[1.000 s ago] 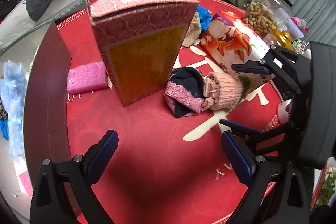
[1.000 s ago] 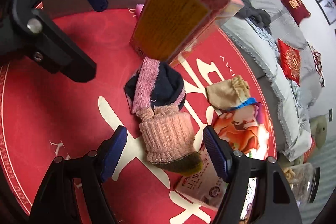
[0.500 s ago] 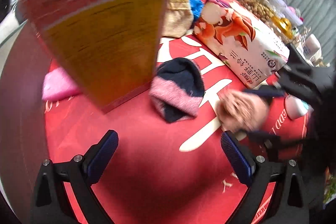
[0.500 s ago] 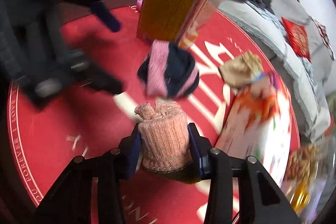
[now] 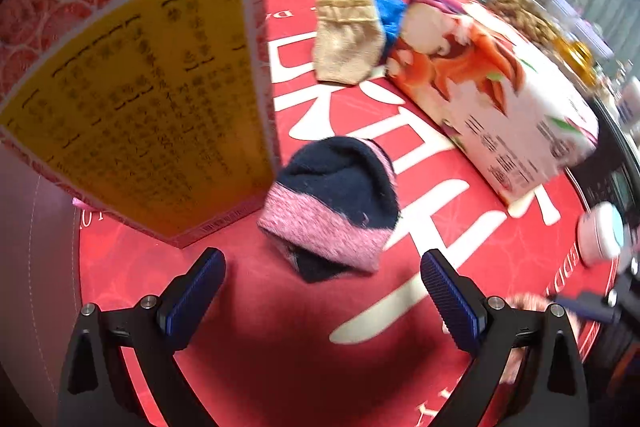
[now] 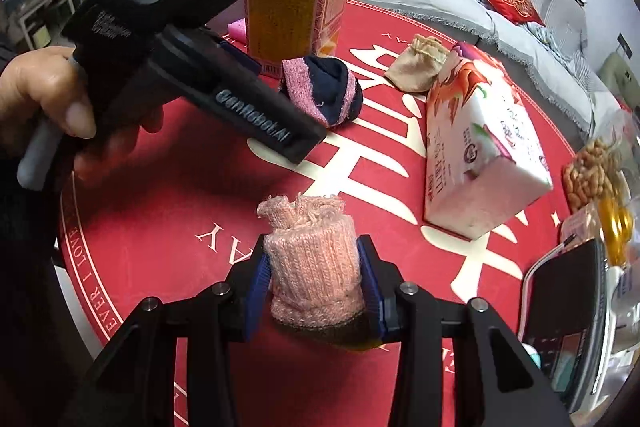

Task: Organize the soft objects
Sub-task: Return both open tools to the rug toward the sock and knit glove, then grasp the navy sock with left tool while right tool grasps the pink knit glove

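My right tongs [image 6: 316, 283] are clamped on the rolled peach rib-knit sock bundle [image 6: 314, 273]. Blue ribbed pads [image 6: 256, 279] squeeze it from both sides, the frayed cuff sticks out toward the front, and a dark olive band shows at its base. I can't tell whether the bundle touches the mat. From the left camera it shows only as a pink blur [image 5: 528, 303] behind the right-hand finger.

My left tongs [image 5: 322, 291] are spread wide with nothing between the pads. They sit low over the round red mat with cream lettering [image 5: 280, 327], just short of the navy-and-pink fuzzy sock bundle [image 5: 336, 203].

That bundle lies on the mat, a soft lump with a heathered pink cuff, right beside the tall cardboard carton with the yellow printed panel [image 5: 140, 99]. I can't tell whether they touch.

A tan fleecy sock bundle [image 5: 348, 39] lies further back with blue fabric [image 5: 386, 11] behind it, next to the glossy white tissue pack with an orange print [image 5: 492, 95]. A clear jar of nuts [image 5: 524, 3] stands near the mat's edge.
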The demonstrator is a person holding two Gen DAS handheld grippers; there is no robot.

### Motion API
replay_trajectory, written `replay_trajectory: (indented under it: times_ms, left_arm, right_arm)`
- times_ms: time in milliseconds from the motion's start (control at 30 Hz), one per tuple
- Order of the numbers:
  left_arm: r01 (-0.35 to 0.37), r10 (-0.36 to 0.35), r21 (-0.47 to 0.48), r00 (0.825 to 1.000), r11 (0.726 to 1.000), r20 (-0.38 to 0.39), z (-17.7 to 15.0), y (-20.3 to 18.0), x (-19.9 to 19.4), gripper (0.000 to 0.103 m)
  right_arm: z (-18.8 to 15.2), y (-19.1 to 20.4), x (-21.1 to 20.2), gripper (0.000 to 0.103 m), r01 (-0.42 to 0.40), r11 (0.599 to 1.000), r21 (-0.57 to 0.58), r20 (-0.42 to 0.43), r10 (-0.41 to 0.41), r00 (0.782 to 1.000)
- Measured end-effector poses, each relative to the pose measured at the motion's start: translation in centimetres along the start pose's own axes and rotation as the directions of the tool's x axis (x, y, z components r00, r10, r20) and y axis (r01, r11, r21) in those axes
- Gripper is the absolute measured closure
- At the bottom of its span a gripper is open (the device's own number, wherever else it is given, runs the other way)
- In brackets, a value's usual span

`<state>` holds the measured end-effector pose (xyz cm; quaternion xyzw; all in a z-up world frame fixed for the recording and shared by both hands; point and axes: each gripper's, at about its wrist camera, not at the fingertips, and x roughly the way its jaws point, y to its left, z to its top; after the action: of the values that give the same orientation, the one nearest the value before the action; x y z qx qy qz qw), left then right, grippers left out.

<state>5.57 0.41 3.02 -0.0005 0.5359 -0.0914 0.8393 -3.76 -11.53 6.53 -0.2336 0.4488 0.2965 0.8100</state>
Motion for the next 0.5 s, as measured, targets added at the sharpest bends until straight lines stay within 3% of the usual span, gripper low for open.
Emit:
replay_trajectory:
  times_ms: [133,333,400,500]
  left_arm:
    - [-0.027,0.027,-0.041,1.000,0.999,-0.009,0.7,0.1,1.0,0.004]
    - [-0.009,0.009,-0.043,1.000,0.999,-0.009,1.3,-0.6,1.7,0.045]
    - [-0.039,0.039,-0.002,0.999,0.999,-0.013,1.5,-0.8,1.6,0.049]
    - [-0.042,0.042,-0.012,0.999,0.999,-0.012,1.7,-0.3,1.4,0.068]
  right_arm:
    - [-0.4,0.3,0.0,0.058,-0.002,1.000,0.013,0.012,0.002,1.000]
    - [-1.1,0.4,-0.4,0.057,-0.006,0.999,0.038,0.029,0.005,1.000]
    - [-0.9,0.2,-0.1,0.055,-0.002,0.999,0.049,0.020,0.001,1.000]
    - [-0.7,0.4,0.3,0.051,0.012,0.998,0.057,0.005,-0.012,1.000]
